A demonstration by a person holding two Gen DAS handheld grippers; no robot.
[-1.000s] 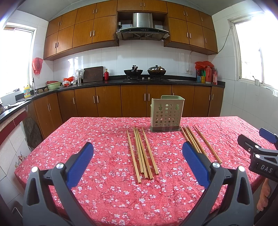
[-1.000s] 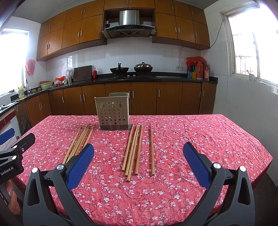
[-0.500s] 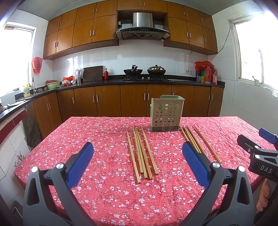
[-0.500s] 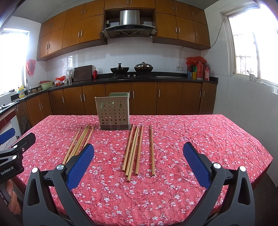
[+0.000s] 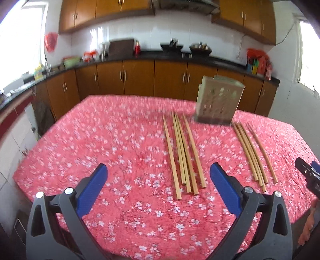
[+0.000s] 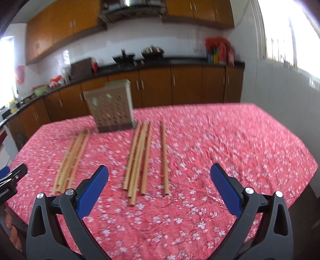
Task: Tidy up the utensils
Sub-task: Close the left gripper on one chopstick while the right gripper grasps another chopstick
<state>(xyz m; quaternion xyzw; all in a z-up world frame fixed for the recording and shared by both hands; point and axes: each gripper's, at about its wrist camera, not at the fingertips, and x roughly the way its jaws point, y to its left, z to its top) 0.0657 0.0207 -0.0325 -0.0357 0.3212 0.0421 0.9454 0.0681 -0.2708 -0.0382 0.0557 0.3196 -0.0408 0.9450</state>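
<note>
Kitchen: brown wall cabinets (image 5: 104, 12) over white tiles (image 5: 180, 30); dark counter (image 5: 160, 57); bright window (image 6: 290, 32) right; motion blur.

Bare tablecloth (image 5: 104, 140) left of chopsticks (image 5: 183, 156)

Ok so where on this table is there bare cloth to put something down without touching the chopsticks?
The widest bare patch of tablecloth runs from the lone chopstick out to the table's right edge. Another lies left of the left chopstick group, toward the left edge. It is crowded in the middle, where the holder stands behind both chopstick groups, the right one included.
</note>
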